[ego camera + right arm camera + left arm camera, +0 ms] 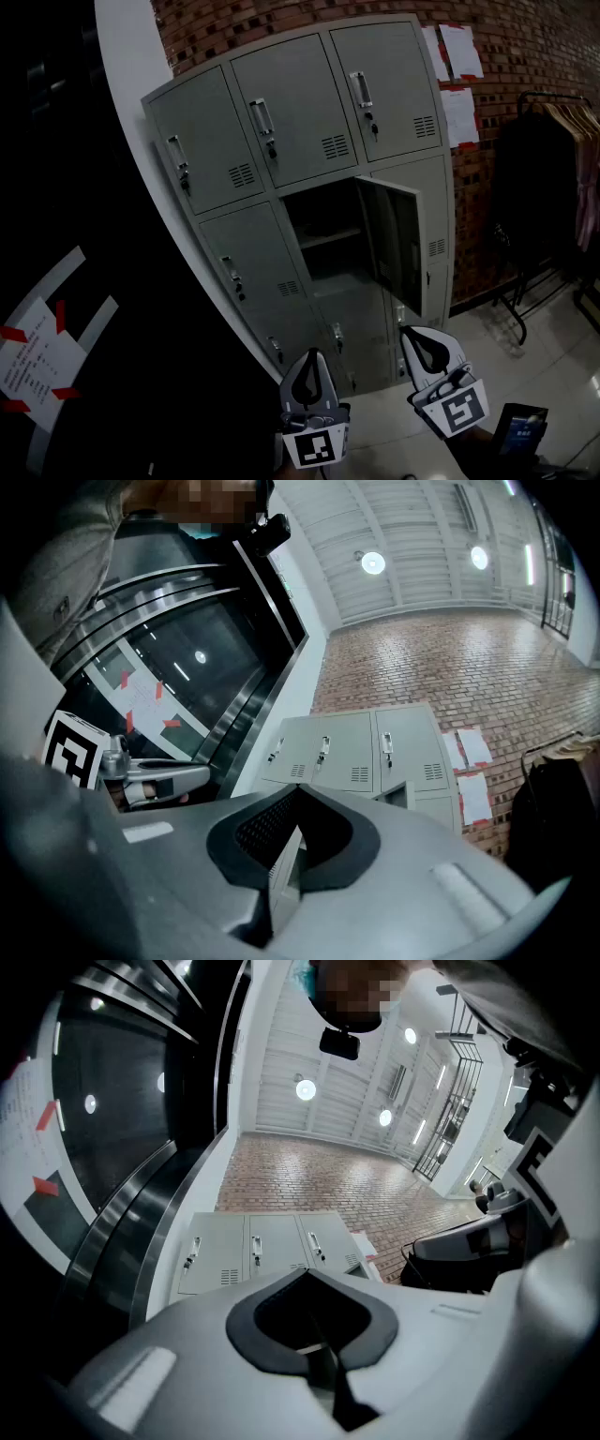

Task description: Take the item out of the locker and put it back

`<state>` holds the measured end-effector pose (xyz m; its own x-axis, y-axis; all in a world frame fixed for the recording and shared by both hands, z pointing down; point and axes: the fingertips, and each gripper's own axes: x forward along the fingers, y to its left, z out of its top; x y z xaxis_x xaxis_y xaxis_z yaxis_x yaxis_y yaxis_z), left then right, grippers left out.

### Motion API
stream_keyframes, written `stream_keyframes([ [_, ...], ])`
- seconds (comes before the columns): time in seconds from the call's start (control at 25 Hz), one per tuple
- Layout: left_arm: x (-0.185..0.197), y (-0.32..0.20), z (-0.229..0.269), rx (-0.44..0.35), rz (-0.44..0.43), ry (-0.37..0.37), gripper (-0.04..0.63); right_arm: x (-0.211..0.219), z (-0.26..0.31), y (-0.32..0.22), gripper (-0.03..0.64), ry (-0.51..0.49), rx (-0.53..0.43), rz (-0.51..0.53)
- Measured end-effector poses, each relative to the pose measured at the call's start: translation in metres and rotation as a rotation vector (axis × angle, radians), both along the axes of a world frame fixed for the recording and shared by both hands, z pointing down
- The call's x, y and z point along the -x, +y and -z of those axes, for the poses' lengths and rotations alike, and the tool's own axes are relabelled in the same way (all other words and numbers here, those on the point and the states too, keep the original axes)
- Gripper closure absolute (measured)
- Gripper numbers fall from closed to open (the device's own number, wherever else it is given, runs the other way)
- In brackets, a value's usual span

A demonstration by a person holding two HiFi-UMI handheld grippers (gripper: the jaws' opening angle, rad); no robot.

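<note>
left gripper point(310, 373) low in head view, jaws pointing up and away from body, pressed together, nothing between them. right gripper point(424, 349) just beside it, slightly higher, tips leaning a little toward left one, jaws likewise closed tight, empty. two grippers side by side, not touching.

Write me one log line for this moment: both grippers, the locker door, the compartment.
left gripper: shut, empty | right gripper: shut, empty | locker door: open | compartment: dark, contents unclear
</note>
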<state>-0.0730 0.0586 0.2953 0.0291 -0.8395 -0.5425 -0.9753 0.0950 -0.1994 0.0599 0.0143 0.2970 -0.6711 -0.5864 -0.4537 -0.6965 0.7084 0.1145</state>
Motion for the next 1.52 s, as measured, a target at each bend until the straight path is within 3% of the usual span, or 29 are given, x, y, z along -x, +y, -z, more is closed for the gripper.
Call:
stream_keyframes([
  [0.24,-0.006,-0.067,-0.007,0.033,0.028,-0.006,0.595,-0.001,-0.009,-0.069,0.615,0.002,0.029,0.036],
  [0.52,0.024,-0.13,-0.013,0.04,0.039,-0.032,0.595,0.028,-0.021,-0.134,0.615,0.006,0.049,0.035],
  [1.12,0.134,-0.273,0.004,-0.013,-0.127,-0.003,0.595,0.146,0.004,-0.256,0.615,0.028,-0.022,-0.102],
  [1.52,0.156,-0.339,-0.004,-0.002,-0.15,0.014,0.595,0.177,-0.004,-0.318,0.615,0.052,-0.011,-0.108],
])
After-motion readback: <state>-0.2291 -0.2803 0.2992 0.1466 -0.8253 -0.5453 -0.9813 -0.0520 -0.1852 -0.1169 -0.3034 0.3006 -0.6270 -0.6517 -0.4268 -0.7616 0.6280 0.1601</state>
